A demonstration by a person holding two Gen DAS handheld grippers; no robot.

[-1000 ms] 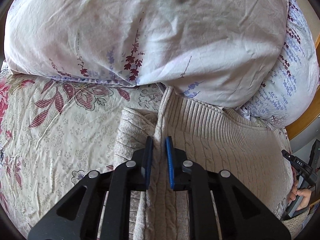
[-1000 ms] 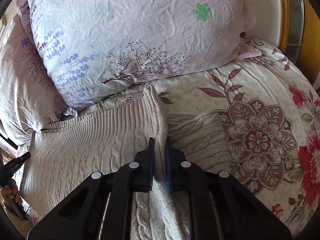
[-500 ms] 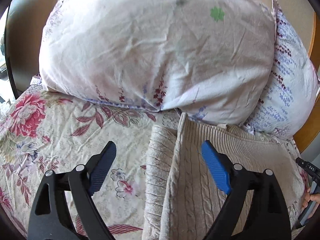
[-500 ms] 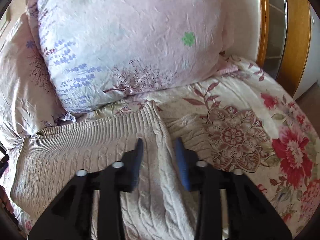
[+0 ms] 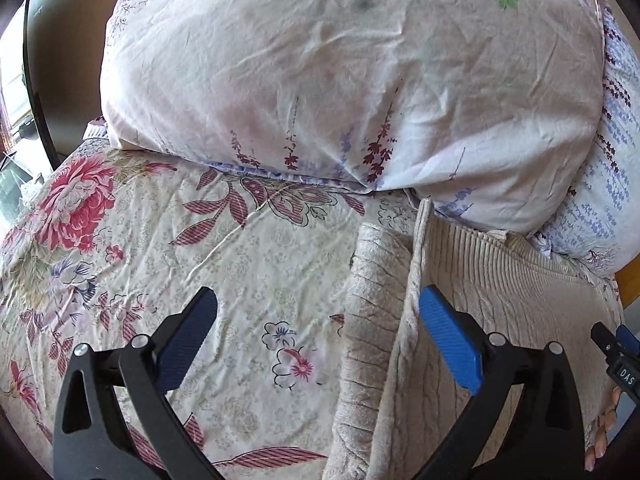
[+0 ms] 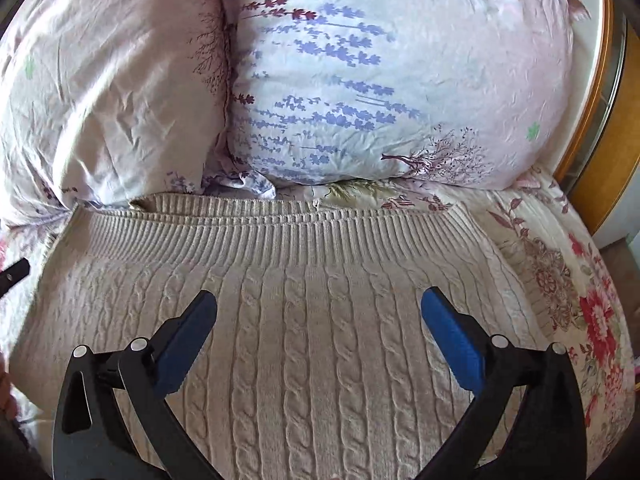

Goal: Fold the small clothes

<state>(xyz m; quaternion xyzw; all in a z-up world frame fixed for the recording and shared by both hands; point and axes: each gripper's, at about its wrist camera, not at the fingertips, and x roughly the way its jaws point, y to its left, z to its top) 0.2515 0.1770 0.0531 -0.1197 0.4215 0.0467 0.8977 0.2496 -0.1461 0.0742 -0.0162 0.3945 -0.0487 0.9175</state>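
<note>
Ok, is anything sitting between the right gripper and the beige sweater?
Nothing visible. The right gripper is open directly over the cable-knit sweater, with bare knit between its fingers. The pillows lie beyond the ribbed hem, out of the way.

- Open bedsheet (image 5: 248,264) left of sweater (image 5: 472,320); room there to pass.
- Blocked ahead by big pillow (image 5: 340,80), touching sweater's top corner.
- Second pillow (image 6: 392,80) pressed against sweater (image 6: 312,340) hem; no gap.
- Hemmed on right by wooden frame (image 6: 600,128); narrow sheet (image 6: 560,264) strip between.
</note>
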